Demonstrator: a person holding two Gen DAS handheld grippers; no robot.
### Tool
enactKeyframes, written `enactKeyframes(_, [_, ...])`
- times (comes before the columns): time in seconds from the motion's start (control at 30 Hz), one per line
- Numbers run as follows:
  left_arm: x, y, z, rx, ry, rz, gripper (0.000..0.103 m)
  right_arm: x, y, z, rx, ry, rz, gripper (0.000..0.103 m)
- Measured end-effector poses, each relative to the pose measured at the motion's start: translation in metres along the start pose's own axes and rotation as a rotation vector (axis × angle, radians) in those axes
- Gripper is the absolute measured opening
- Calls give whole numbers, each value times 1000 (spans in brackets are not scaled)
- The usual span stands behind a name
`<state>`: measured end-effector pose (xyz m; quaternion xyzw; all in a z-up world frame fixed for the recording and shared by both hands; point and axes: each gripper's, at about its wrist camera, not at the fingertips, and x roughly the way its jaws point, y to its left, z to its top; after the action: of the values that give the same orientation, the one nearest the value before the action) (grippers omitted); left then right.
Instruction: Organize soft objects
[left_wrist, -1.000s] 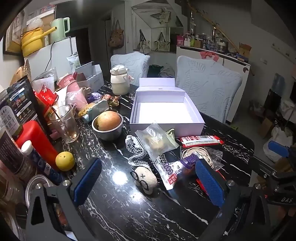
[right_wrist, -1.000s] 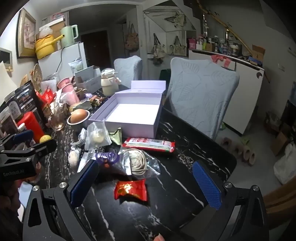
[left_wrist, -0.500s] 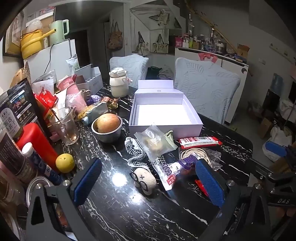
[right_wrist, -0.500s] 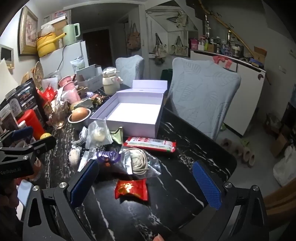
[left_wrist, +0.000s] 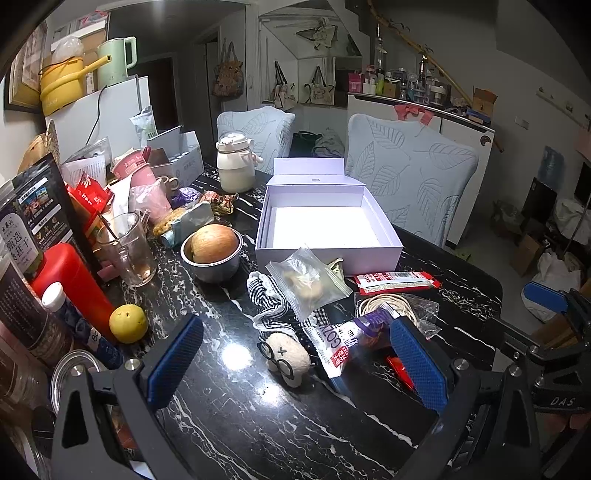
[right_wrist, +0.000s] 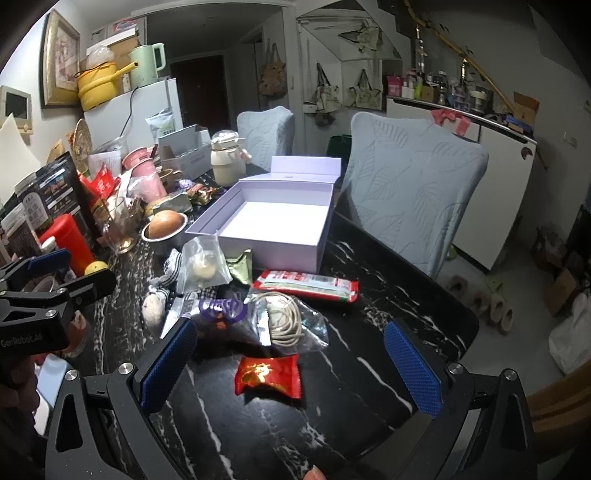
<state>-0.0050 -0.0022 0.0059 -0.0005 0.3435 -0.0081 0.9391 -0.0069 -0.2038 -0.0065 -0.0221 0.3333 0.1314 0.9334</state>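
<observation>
Both claws, left (left_wrist: 295, 365) and right (right_wrist: 290, 363), hang spread wide and empty above the counter (right_wrist: 388, 295), soft packets heaped beside the open box (right_wrist: 273, 221) awaiting sorting.

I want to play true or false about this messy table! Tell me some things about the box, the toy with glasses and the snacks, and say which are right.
1. The white box is open and has nothing in it. True.
2. The left gripper is squeezing the plush toy with glasses. False: its fingers are spread wide and the toy lies on the table between them, untouched.
3. An apple sits in a metal bowl. True.
4. The red snack packet is inside the box. False: it lies on the table in front of the right gripper.
5. The right gripper is open. True.
</observation>
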Motion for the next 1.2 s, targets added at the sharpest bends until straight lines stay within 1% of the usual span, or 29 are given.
enactKeyframes(0.37, [-1, 2, -1, -6, -4, -7, 103, 0, 1, -1, -3, -9, 20, 103])
enactKeyframes(0.67, [-1, -1, -2, -5, 7, -20, 103, -3, 5, -1, -30, -7, 41, 103])
enactKeyframes(1.2, [-5, -1, -2, -10, -1, -22, 103, -4, 5, -2, -31, -12, 42, 103])
